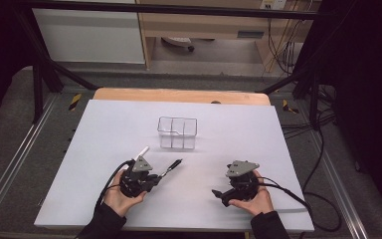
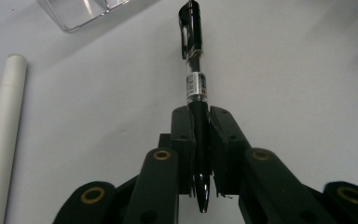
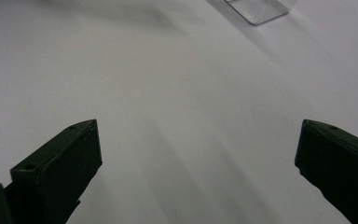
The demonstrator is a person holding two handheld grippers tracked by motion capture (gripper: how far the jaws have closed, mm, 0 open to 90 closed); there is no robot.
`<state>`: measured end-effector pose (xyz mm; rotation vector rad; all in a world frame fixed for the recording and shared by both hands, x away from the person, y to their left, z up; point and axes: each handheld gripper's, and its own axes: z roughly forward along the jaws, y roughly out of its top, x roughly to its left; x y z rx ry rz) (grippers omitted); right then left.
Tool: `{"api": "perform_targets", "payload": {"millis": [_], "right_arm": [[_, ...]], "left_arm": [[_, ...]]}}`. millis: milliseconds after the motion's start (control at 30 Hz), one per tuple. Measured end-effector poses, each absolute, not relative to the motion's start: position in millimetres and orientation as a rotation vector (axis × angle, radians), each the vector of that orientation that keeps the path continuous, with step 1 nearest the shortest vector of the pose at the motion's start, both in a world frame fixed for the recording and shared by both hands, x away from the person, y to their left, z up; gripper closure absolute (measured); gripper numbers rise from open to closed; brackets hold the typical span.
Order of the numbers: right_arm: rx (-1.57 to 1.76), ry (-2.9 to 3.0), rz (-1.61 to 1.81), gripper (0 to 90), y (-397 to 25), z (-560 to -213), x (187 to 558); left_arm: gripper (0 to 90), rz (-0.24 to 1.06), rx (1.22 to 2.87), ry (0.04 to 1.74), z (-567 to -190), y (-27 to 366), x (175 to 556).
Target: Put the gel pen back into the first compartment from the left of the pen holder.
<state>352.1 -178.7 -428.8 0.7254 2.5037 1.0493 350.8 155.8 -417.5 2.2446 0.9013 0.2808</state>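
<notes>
Pen (image 2: pixel 197 88) sits pinched lengthwise in the left gripper (image 2: pixel 200 140); right gripper (image 3: pixel 198 154) spread wide.

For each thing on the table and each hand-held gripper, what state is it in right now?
Left hand-held gripper: shut on the black pen.
Black pen: clamped near its tip end, clip end pointing away.
Right hand-held gripper: open, holding nothing.
White marker: lying flat, untouched.
Clear organizer: upright, its compartments empty.

Black sleeves, black brass-riveted fingers (image 2: pixel 182 140)
</notes>
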Motion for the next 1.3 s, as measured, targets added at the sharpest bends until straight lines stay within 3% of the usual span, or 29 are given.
{"api": "perform_targets", "payload": {"millis": [1300], "right_arm": [[0.238,2.498,0.725,6.8,-107.9,-410.8,346.0]], "left_arm": [[79.6,0.199,2.397,0.65,-390.8,110.4,365.0]]}}
